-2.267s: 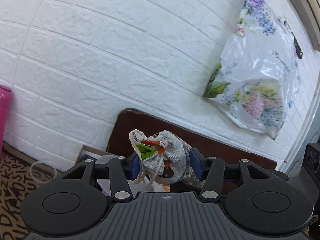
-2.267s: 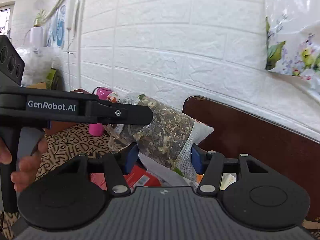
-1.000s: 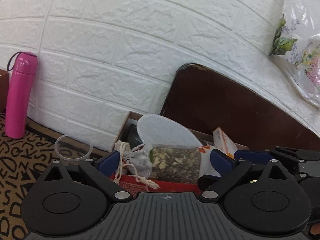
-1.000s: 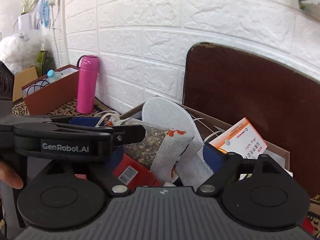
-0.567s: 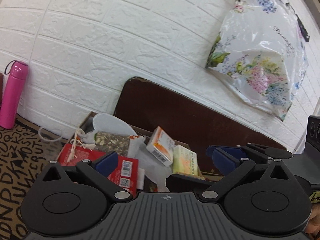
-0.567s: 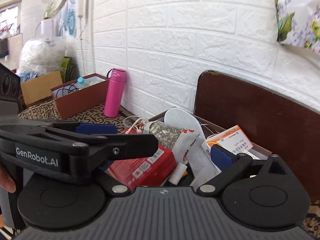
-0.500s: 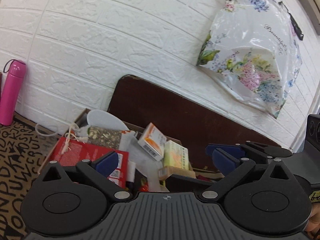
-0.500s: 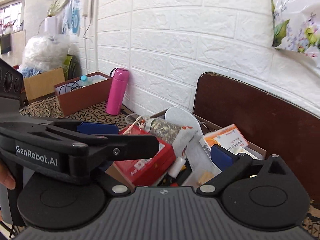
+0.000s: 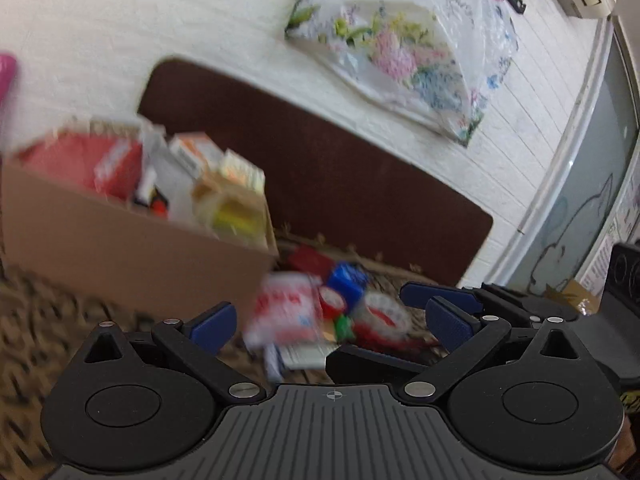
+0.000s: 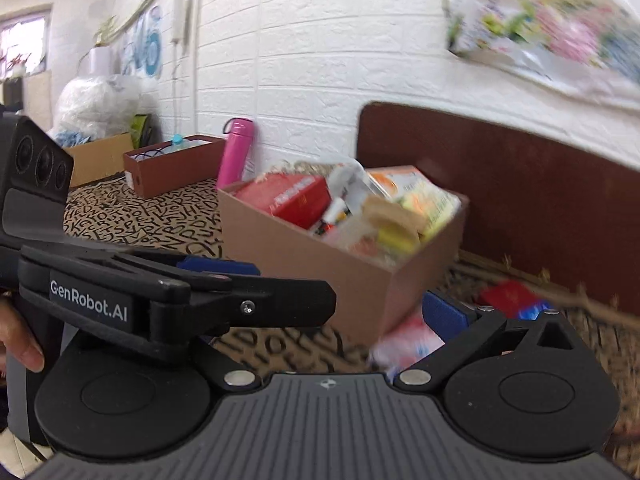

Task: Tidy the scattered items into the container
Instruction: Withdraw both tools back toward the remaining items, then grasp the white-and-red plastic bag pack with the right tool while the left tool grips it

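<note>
While both grippers hang empty: step in hand: going for the next loose piece.
Left gripper (image 9: pixel 327 320): fingers spread wide, nothing between.
Right gripper (image 10: pixel 340 288): likewise splayed, empty.
Cardboard box (image 10: pixel 360 280): heaped with packets, on the patterned cloth.
Scattered items (image 9: pixel 320 308): blurred pile just beside the box's right corner.
Next move: lower onto one piece, then pinch.

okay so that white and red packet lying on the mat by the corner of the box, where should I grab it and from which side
Probably by its near edge, coming from above and in front. The white and red packet lies flat on the patterned mat, with the cardboard box close on its left and tape rolls crowding its right, so only the near side is free. The left gripper is open and nearest. Blur hides finer detail.
</note>
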{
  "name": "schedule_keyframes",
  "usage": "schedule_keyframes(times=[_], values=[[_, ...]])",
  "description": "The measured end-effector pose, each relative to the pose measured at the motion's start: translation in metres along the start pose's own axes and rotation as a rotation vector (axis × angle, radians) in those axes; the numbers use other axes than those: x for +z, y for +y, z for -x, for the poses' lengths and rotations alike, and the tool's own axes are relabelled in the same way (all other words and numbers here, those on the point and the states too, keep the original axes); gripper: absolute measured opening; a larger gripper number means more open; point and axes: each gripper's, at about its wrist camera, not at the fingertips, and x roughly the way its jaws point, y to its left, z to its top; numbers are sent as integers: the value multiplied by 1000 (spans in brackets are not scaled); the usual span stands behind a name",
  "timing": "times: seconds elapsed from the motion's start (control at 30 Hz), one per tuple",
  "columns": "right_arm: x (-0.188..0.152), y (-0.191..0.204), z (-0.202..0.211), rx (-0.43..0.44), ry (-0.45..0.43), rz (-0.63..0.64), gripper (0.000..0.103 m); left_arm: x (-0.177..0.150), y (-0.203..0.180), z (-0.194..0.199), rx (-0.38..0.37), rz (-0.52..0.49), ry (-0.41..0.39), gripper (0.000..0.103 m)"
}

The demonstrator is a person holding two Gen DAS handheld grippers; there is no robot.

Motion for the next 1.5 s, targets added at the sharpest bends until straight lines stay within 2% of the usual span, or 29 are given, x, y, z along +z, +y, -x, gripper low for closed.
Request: schedule_keyframes(times=[0.17, 0.3, 0.43, 0.57, 0.7, 0.9, 1.07, 1.13, 1.17, 1.23, 1.33, 1.37, 1.4, 1.47, 1.5], values=[[-52, -9, 13, -95, 5, -70, 102, -43, -7, -20, 8, 8, 64, 103], [-74, -28, 8, -131, 23, -173, 102, -50, -1, -29, 50, 34, 72, 103], [-79, -43, 0, -162, 13, -243, 102, -43, 7, -42, 79, 29, 52, 103], [-81, -49, -9, -219, 6, -219, 101, -35, 12, -59, 84, 21, 42, 102], [-80, -59, -24, -239, 23, -216, 92, -32, 20, -79, 90, -12, 59, 97], [-75, -67, -52, -217, 52, -199, 82, -29, 46, -108, 106, 42, 116, 85], [-70, -70, -76, -186, 76, -180, 70, -25, 63, -127, 97, 76, 142, 72], [-69, -71, -83, -186, 81, -175, 61, -23, 67, -135, 95, 62, 152, 65], [-68, -71, -86, -185, 82, -172, 60, -21, 68, -137, 88, 57, 156, 61], [-66, -71, -90, -183, 81, -164, 58, -21, 71, -142, 80, 61, 163, 60], [-64, -69, -93, -194, 67, -144, 55, -21, 75, -145, 72, 63, 164, 53], [-63, -69, -94, -196, 64, -135, 54, -21, 76, -145, 71, 66, 164, 43], [-62, -68, -96, -198, 63, -126, 49, -21, 77, -145, 70, 74, 164, 41], [-60, -67, -99, -208, 62, -104, 32, -21, 80, -145, 81, 88, 170, 16], [-60, -66, -100, -220, 62, -96, 18, -21, 81, -145, 87, 93, 171, 12]])
